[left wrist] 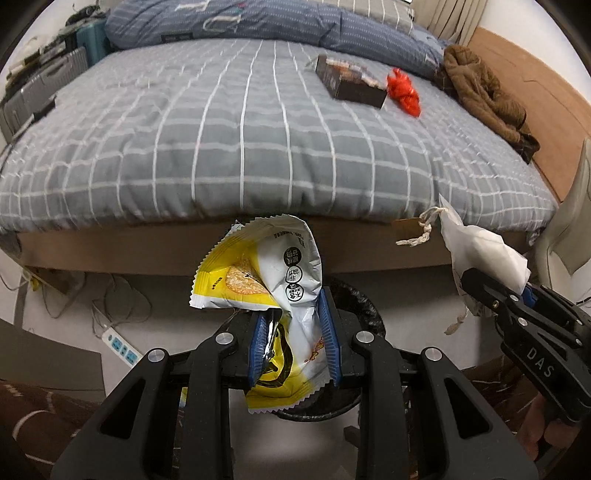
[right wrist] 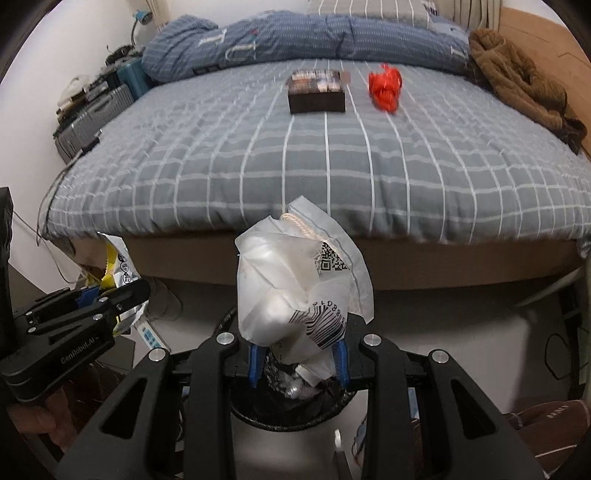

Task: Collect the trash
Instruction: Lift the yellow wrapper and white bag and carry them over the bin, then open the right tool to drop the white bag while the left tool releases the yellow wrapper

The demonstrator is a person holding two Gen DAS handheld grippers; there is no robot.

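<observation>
My left gripper [left wrist: 293,339] is shut on a yellow and white snack wrapper [left wrist: 266,266], held just above the black-lined trash bin [left wrist: 354,295] on the floor by the bed. My right gripper [right wrist: 298,363] is shut on a crumpled white plastic bag [right wrist: 295,280] with a barcode and a cord, directly over the same bin [right wrist: 258,417], which holds some litter. Each gripper shows in the other's view: the right gripper [left wrist: 476,286] at the right, the left gripper [right wrist: 122,295] at the left. On the bed lie a dark box [right wrist: 317,92] and a red crumpled wrapper [right wrist: 385,90].
The grey checked bed [left wrist: 258,140] fills the background, with a blue duvet [left wrist: 258,22] and a brown garment [left wrist: 484,96] at its far side. A power strip [left wrist: 120,345] and cables lie on the floor at left. Suitcases [right wrist: 96,110] stand beside the bed.
</observation>
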